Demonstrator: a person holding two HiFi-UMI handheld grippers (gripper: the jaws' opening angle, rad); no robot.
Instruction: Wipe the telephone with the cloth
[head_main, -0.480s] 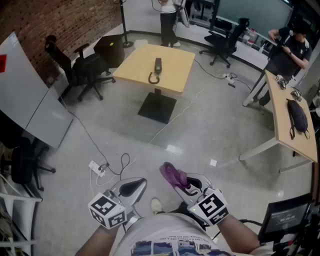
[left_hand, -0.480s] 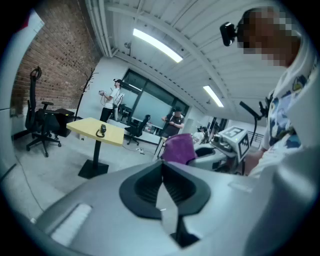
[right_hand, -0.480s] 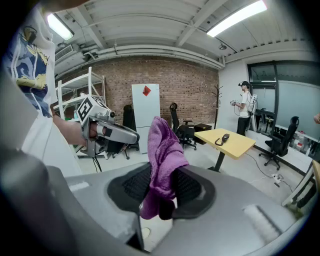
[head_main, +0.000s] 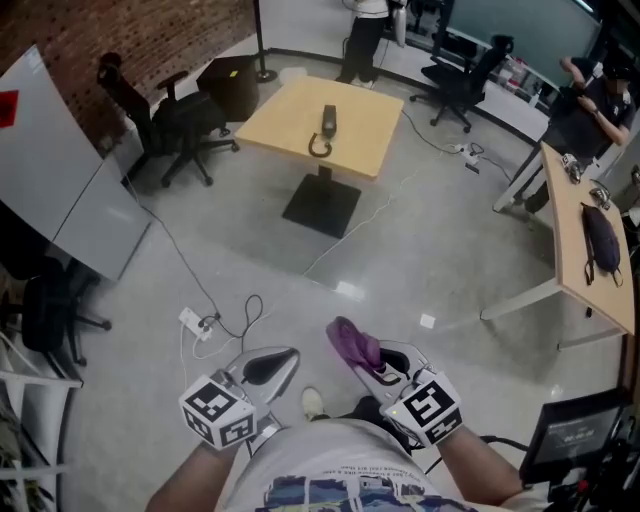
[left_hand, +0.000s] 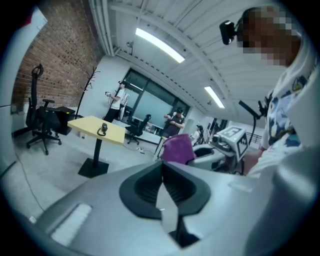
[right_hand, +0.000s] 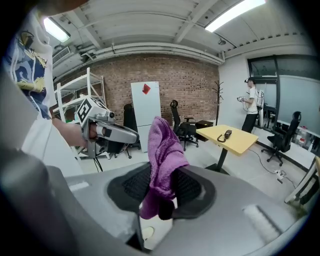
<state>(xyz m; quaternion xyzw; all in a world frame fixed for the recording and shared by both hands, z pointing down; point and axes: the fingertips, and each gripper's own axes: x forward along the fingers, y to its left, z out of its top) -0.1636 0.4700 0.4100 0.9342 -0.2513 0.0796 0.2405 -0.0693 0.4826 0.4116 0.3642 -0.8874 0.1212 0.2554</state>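
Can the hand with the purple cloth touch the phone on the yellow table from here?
Probably not yet. The right gripper, shut on the cloth, is by the person's body; the telephone lies on the table far across the floor. The way looks free, so walking over should do.

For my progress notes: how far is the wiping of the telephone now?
Done: the purple cloth is picked up. In hand: the right gripper pinches it between its fingers; the left gripper is shut, empty. Left: the telephone lies untouched on the yellow table, far across the room; approach and all wiping remain.
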